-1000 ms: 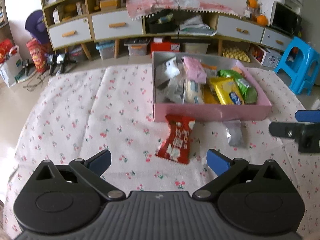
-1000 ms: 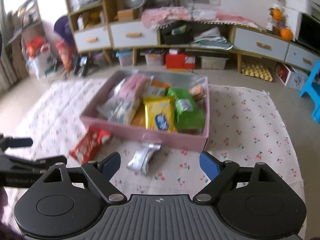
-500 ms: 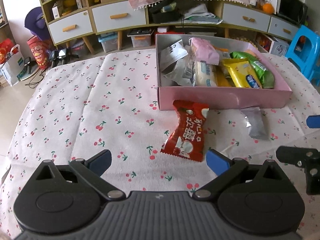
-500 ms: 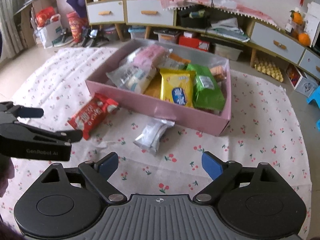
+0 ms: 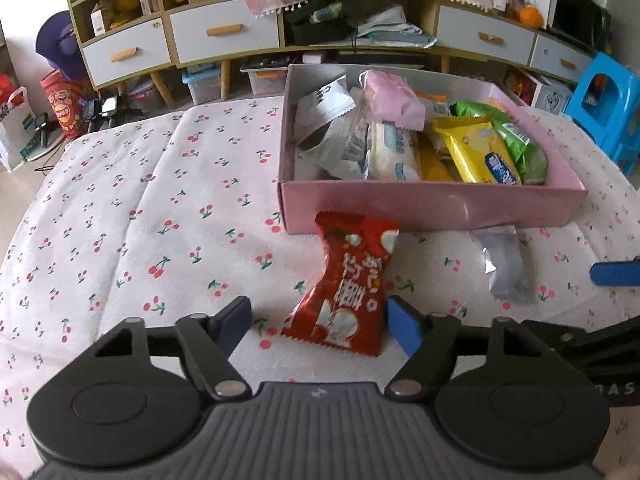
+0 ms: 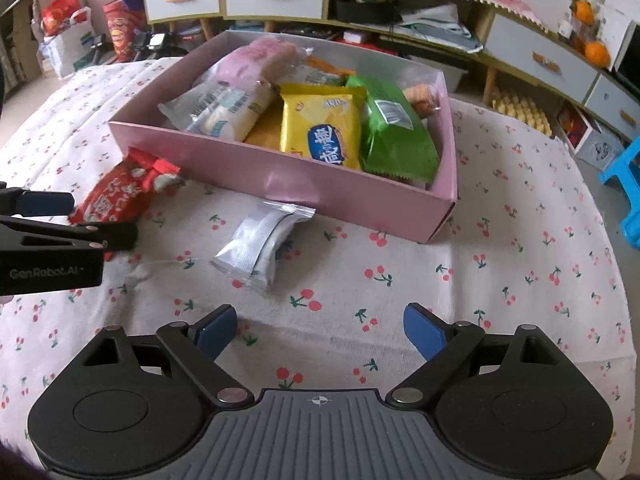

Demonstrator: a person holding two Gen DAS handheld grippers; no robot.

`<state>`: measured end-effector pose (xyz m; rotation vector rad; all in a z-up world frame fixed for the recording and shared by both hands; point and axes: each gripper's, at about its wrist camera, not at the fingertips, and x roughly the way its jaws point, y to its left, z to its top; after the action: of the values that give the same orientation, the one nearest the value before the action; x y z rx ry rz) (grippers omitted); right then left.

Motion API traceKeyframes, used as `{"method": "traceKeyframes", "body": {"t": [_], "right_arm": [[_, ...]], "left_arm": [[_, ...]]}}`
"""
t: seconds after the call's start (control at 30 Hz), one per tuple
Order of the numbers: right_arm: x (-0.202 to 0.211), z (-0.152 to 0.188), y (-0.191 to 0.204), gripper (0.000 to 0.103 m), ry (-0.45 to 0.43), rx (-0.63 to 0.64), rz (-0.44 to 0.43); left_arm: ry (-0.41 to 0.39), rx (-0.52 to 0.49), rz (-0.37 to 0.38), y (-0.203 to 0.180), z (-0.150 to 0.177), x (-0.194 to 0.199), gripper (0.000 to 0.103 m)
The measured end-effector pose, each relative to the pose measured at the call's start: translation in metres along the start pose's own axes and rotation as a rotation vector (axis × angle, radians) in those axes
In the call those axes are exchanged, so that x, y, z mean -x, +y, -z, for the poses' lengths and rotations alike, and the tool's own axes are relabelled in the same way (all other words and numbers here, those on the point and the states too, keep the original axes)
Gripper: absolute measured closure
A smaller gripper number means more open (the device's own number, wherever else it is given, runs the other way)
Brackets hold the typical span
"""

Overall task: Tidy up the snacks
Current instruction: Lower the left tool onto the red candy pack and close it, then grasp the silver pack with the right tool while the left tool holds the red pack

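Observation:
A pink box point(image 5: 432, 204) point(image 6: 280, 178) holds several snack packets. A red snack packet point(image 5: 348, 284) point(image 6: 120, 196) lies on the cloth in front of it. A silver packet point(image 5: 504, 264) point(image 6: 260, 246) lies beside it. My left gripper point(image 5: 320, 322) is open, its jaws low over the cloth around the near end of the red packet. My right gripper point(image 6: 318, 330) is open and empty, just short of the silver packet. The left gripper shows at the left edge of the right wrist view point(image 6: 52, 220); the right gripper's blue fingertip shows at the right edge of the left wrist view point(image 5: 616, 274).
The table wears a white cherry-print cloth point(image 5: 140, 208). Behind it stand a cabinet with drawers point(image 5: 224, 36), storage bins on the floor and a blue stool point(image 5: 608, 108). The cloth's right edge drops off near the stool point(image 6: 624, 184).
Both grippers have moved forward and down toward the table. The left one has come up around the red packet's near end; the right one has closed in on the silver packet.

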<state>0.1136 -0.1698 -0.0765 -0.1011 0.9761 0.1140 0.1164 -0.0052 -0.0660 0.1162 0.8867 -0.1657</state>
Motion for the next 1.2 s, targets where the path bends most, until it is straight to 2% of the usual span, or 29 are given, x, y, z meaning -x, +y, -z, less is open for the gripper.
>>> {"method": "traceKeyframes", "body": {"t": [0.2, 0.4, 0.83, 1.07, 1.2], "right_arm": [[-0.004, -0.003, -0.001, 0.011, -0.021, -0.039, -0.009], [-0.009, -0.008, 0.004, 0.007, -0.031, -0.057, -0.005], [-0.014, -0.017, 0.021, 0.006, -0.013, -0.09, -0.055], [-0.018, -0.023, 0.026, 0.006, -0.036, -0.118, -0.04], [-0.019, -0.026, 0.028, 0.01, -0.054, -0.133, -0.034]], "left_arm": [[0.003, 0.011, 0.02, -0.002, -0.005, -0.001, 0.053], [0.022, -0.021, -0.002, -0.007, -0.009, -0.001, 0.054], [0.078, 0.032, -0.001, 0.013, -0.007, 0.002, 0.054], [0.088, 0.035, -0.001, 0.016, -0.007, 0.004, 0.054], [0.089, 0.041, 0.001, 0.019, -0.007, 0.005, 0.054]]}}
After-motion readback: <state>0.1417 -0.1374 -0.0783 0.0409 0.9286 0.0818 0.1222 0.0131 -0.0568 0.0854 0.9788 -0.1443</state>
